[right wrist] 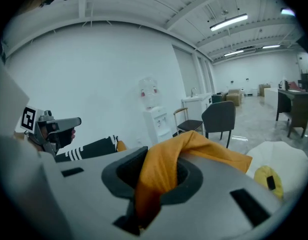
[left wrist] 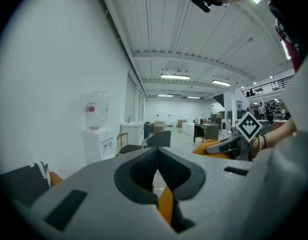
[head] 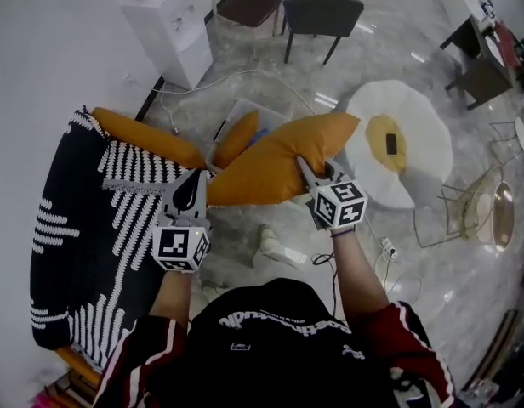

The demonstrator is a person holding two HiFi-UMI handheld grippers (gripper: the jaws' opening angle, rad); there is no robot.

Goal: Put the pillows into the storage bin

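Okay, both grippers are on one orange pillow (head: 266,167), held up off the floor between them.

Left gripper (head: 196,181): jaws together, pinching a thin edge of the pillow at its left corner. The left gripper view shows only an orange sliver caught in the closed jaws.

Right gripper (head: 311,173): jaws clamped on a thick bunch of fabric at the pillow's right end. The cloth bulges up out of the jaws in the right gripper view.

The pillow hangs stretched sideways, right corner higher.

Relative to the bin (head: 260,109):
- The held pillow is in the air at the bin's near side. It overlaps the near edge in the head view and is not inside.
- The bin is clear plastic with an open top, on the marble floor.
- A second pillow (head: 237,137), also orange, sits in the bin, partly hidden by the held one.
- A third pillow (head: 147,139), orange, lies left of the bin, partly under a black-and-white blanket (head: 83,219).
- A white pad (head: 424,134) with a yellow centre lies right of the bin, with a small dark flat thing on the yellow part.
- Two dark chairs (head: 321,14) stand beyond the bin.
- A white cabinet (head: 173,24) stands beyond it to the left.
- A white cable (head: 236,76) runs on the floor between cabinet and bin.

Each gripper shows in the other's view, across the pillow.
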